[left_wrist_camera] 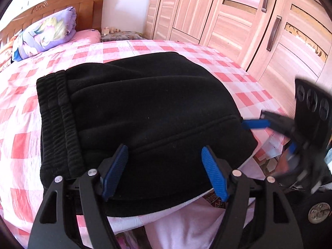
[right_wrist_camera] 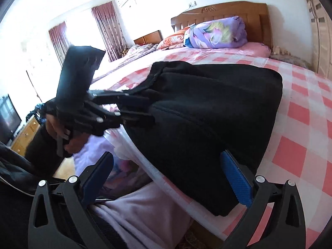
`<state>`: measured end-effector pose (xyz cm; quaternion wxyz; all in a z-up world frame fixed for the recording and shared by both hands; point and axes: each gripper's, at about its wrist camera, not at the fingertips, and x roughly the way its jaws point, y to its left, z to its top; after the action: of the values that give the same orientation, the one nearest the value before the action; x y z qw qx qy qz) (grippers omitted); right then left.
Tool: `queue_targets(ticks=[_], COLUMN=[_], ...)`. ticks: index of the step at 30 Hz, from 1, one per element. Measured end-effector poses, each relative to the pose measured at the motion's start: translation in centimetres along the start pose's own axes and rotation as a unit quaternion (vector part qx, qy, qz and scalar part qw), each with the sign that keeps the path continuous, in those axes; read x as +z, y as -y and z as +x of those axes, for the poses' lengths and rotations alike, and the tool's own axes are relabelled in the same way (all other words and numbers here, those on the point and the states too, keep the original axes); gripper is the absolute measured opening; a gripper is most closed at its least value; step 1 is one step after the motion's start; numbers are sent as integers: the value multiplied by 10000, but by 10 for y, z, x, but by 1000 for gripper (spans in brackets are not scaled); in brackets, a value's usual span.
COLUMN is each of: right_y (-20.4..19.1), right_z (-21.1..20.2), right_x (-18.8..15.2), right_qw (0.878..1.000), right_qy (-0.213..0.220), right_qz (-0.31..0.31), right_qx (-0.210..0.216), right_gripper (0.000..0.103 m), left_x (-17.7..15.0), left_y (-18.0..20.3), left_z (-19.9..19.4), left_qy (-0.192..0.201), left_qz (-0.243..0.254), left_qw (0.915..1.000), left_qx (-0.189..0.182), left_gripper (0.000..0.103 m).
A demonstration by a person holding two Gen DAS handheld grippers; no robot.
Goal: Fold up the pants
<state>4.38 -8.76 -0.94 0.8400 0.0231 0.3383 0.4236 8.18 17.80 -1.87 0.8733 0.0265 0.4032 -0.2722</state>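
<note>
Blue ribbed pads on black linkage arms, left gripper (left_wrist_camera: 165,173): jaws spread wide, nothing between them, poised over the near edge of the black fleece pants (left_wrist_camera: 141,114). Right gripper (right_wrist_camera: 167,177): same build, jaws likewise parted wide and empty, one blue pad (right_wrist_camera: 236,181) just beside the garment's near corner; contact cannot be told.

Black fleece pants: folded into a compact, thick bundle, lying flat on the pink-and-red checked bedsheet (left_wrist_camera: 25,112) close to the bed's near edge. Ribbed elastic waistband (left_wrist_camera: 56,112) at the bundle's left end in the left wrist view.

Person's hand (right_wrist_camera: 62,132): dark sleeve, gripping the left gripper's handle.

Purple floral folded quilt (left_wrist_camera: 46,33): at the head of the bed, against the carved brown wooden headboard (left_wrist_camera: 68,4).

Light wooden wardrobe with dark handles (left_wrist_camera: 249,14): beside the bed, doors closed.
</note>
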Motion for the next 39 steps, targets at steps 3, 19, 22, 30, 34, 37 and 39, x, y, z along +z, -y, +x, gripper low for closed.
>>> queue_targets(ticks=[3, 19, 22, 30, 34, 37, 39], right_y=[19, 102, 96, 72, 92, 118, 134], right_z=[-17, 165, 147, 203, 152, 92, 56], right_x=[37, 163, 177, 165, 189, 188, 177], right_qw=[9988, 9535, 9725, 9606, 9714, 9850, 9787], right_qy=[421, -1511, -1268, -2022, -1062, -324, -47], right_qz=[147, -320, 16, -702, -23, 717, 918], right_qx=[204, -2589, -1951, -1770, -2126, -1534, -1835], right_gripper=[99, 98, 99, 98, 98, 98, 99], left_x=[-6, -14, -17, -16, -15, -15, -16], left_y=[2, -2, -6, -2, -2, -4, -4], left_z=[-2, -5, -7, -4, -4, -5, -5], left_qy=[108, 189, 250, 197, 156, 183, 205], left_qz=[111, 204, 154, 186, 178, 162, 155], left_qw=[9999, 9995, 9992, 9995, 9996, 9995, 9995], left_qx=[-17, -148, -258, -149, -181, -200, -177], left_gripper=[75, 75, 75, 75, 75, 75, 75])
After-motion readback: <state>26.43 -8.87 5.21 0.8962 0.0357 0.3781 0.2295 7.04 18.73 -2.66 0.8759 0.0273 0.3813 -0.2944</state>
